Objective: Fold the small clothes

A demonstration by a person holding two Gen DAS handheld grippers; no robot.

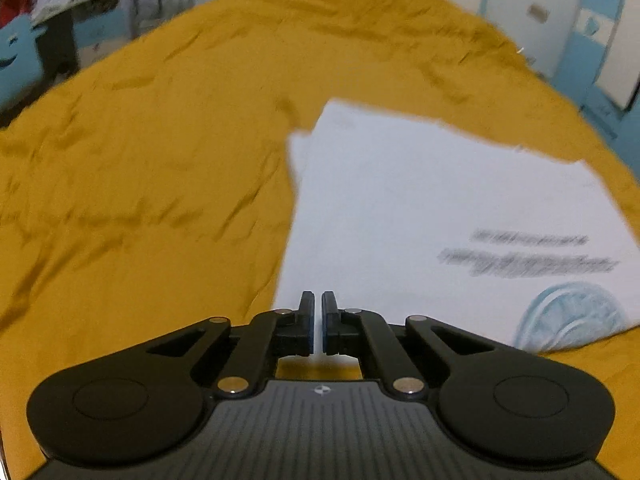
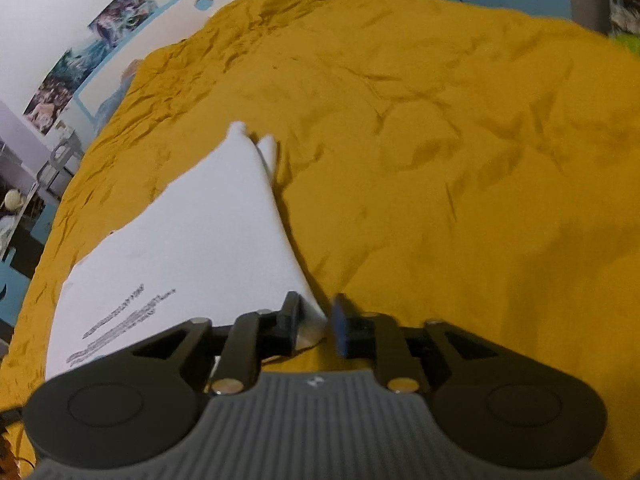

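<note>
Printed lettering [image 1: 528,254] on white garment [image 1: 400,208] too smeared to read. Round blue emblem [image 1: 572,318] at four o'clock blurred. Right claw [image 2: 316,320] motion-blurred, near corner of garment partly hidden behind.

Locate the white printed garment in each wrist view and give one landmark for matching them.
Left wrist: the white printed garment fills centre-right, flat on the mustard-yellow bedspread.
Right wrist: the garment lies lower left, its near corner between the right gripper fingers.
Shared landmark: the grey lines of printed text.
</note>
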